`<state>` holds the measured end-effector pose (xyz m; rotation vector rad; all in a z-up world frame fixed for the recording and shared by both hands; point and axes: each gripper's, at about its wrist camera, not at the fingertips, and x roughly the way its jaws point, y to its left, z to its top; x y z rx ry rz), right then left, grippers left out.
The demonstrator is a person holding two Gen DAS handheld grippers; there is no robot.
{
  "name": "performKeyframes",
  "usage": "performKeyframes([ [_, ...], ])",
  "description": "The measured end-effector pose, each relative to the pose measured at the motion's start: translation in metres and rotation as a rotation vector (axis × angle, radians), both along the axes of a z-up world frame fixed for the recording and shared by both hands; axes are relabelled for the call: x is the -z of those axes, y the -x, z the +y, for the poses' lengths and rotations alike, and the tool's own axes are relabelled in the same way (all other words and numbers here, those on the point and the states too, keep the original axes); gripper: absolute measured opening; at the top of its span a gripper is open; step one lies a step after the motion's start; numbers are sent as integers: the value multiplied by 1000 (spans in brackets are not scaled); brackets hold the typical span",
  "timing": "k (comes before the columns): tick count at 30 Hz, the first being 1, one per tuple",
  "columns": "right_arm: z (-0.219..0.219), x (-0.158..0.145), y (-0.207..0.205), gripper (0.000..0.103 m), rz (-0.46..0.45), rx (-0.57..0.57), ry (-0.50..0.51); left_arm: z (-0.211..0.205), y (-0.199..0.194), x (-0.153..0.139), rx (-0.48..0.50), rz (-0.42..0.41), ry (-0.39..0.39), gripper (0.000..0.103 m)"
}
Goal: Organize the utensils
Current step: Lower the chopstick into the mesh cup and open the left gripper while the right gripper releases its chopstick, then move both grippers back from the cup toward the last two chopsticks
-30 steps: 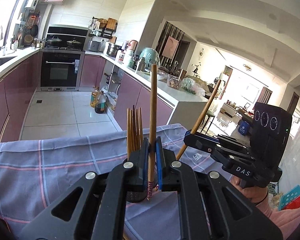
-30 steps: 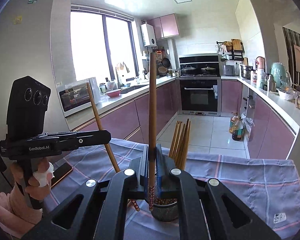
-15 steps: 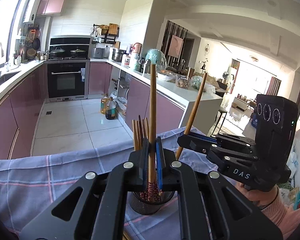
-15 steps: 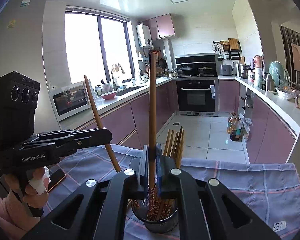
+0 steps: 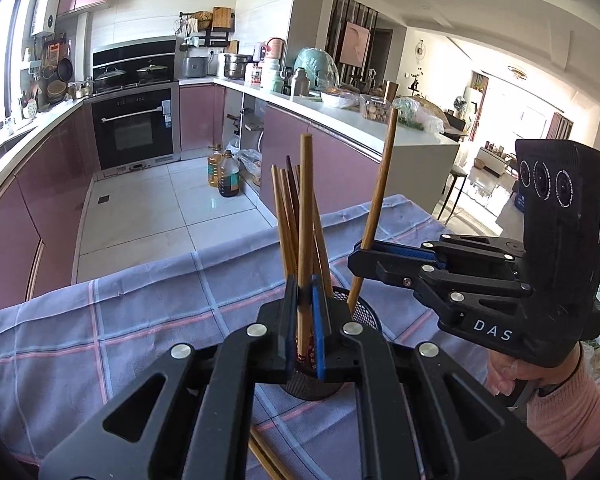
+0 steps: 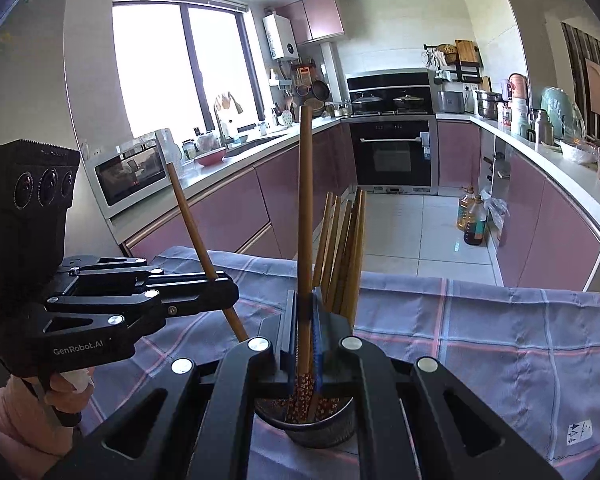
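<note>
Cloth (image 5: 100,320), purple-blue with pink and pale check lines, covers the table in both views and hangs a little wrinkled at its far edge. Only the right wrist view shows the small printed label (image 6: 579,432) near the cloth's corner, the window, and the microwave (image 6: 130,176) on the counter; only the left wrist view shows the bright living room past the counter end and two loose chopsticks (image 5: 266,460) lying on the cloth under the gripper body.

The cup (image 6: 320,426) is a round dark mesh holder standing on the cloth, and a bundle of plain brown wooden chopsticks (image 6: 344,252) leans in it, thin straight rods with patterned red tips down inside.

The left gripper (image 5: 306,320) has its blue-padded fingers pressed on one upright chopstick (image 5: 306,208), the lower end of which reaches into the cup. The right gripper (image 6: 306,332) pinches another chopstick (image 6: 305,200) the same way, directly above the cup, its flowered tip inside the rim.

Each view also shows the other gripper from the side, a matte black linkage with silver rivets, with a slanted chopstick clamped at its tip.
</note>
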<state>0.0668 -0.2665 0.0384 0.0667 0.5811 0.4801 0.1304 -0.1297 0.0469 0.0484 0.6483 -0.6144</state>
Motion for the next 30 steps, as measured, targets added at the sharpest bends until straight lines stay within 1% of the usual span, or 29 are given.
performKeyframes([
  [6, 3, 11, -7, 6, 40, 2, 5, -1, -14, 11, -16, 28, -15, 8],
  [20, 1, 21, -19, 6, 79, 33, -6, -7, -40, 18, -36, 57, -8, 8],
  [22, 0, 20, -20, 7, 80, 41, -11, -7, -41, 19, -42, 50, -10, 8],
  [23, 0, 21, -18, 7, 79, 44, -10, -7, -40, 20, -43, 47, -11, 13],
  [25, 0, 20, -17, 8, 77, 48, -12, -7, -39, 20, -48, 44, -8, 17],
  [26, 0, 20, -16, 8, 76, 51, -11, -6, -37, 19, -51, 39, -8, 21],
  [28, -1, 20, -16, 8, 76, 54, -15, -4, -35, 20, -59, 29, -6, 27],
  [29, -1, 20, -15, 8, 74, 56, -16, -2, -33, 20, -63, 25, -7, 28],
  [30, -2, 19, -14, 11, 72, 56, -18, 0, -32, 21, -68, 18, -8, 29],
])
